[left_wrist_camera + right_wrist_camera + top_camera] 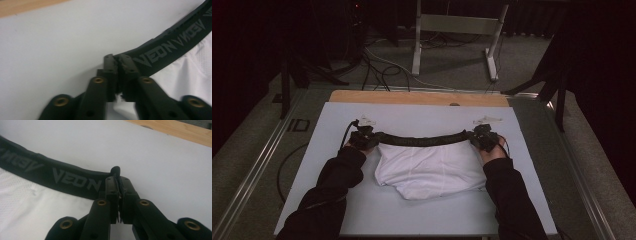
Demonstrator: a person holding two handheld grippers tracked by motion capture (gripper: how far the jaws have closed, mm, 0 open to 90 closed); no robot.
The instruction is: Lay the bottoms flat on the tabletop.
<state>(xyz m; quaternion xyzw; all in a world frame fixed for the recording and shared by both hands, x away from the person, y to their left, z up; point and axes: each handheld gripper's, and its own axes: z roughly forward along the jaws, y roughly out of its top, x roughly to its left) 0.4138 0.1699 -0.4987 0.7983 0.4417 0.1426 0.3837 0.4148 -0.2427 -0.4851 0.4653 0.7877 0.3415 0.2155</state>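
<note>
The garment (427, 170), a pair of white mesh shorts with a black elastic waistband (422, 139), lies flat on the white board (377, 210) that covers the table. The waistband forms the far edge of the garment; the white fabric spreads from it toward the person.

Gripper state: the left gripper (362, 139) is clenched on the left end of the waistband, jaws pinched together over the folded elastic in the left gripper view (117, 65). The right gripper (484, 137) is clenched on the right end of the waistband (75, 180), with a tab of elastic protruding just beyond its jaws. The waistband runs between the two grippers in a slight arc away from the white fabric.

Handling, as judged: the garment is light, soft and limp. The mesh will sag, fold and slide freely under its own weight. The waistband is the thickest and firmest part and stretches under tension.

Recommended hold: grip at the two ends of the waistband, as here. A grip on the thin mesh below the waistband is likely to bunch or slip.
</note>
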